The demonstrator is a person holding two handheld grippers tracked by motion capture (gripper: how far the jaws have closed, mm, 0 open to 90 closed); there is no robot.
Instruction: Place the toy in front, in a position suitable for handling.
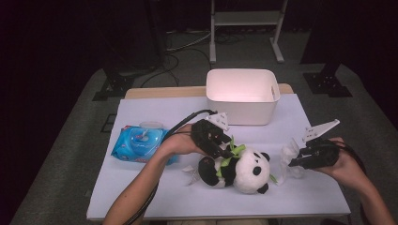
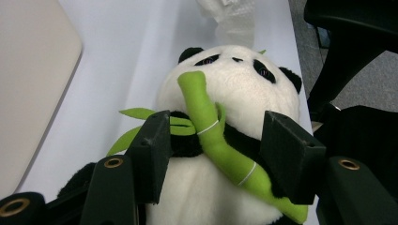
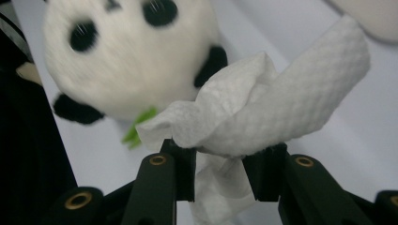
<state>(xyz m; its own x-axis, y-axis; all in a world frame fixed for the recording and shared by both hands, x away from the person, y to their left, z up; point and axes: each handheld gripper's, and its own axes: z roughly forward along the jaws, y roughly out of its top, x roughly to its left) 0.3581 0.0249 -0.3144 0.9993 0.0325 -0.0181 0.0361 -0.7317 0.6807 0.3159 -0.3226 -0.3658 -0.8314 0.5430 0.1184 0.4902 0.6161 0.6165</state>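
A: The right gripper [image 1: 296, 161] is clamped on a crumpled white wipe [image 3: 263, 117], held just above the desk [image 1: 155, 192] and just beside the panda's [image 1: 237, 169] head. The left gripper [image 1: 224, 151] sits over the panda's belly, its jaws apart on either side of the green bamboo stalk [image 2: 213, 140], pads not pressing on the toy.

B: So which step is this?

A: It looks like cleaning the toy: one hand steadies, the other brings the wipe. The panda lies on its back mid-desk, the blue wipe pack [image 1: 140, 143] to its left, the white bin [image 1: 243, 96] behind.

B: And next?

A: Probably carrying the wipe across to the white fur and rubbing lightly, with the left gripper closing or bearing down so the toy does not slide.
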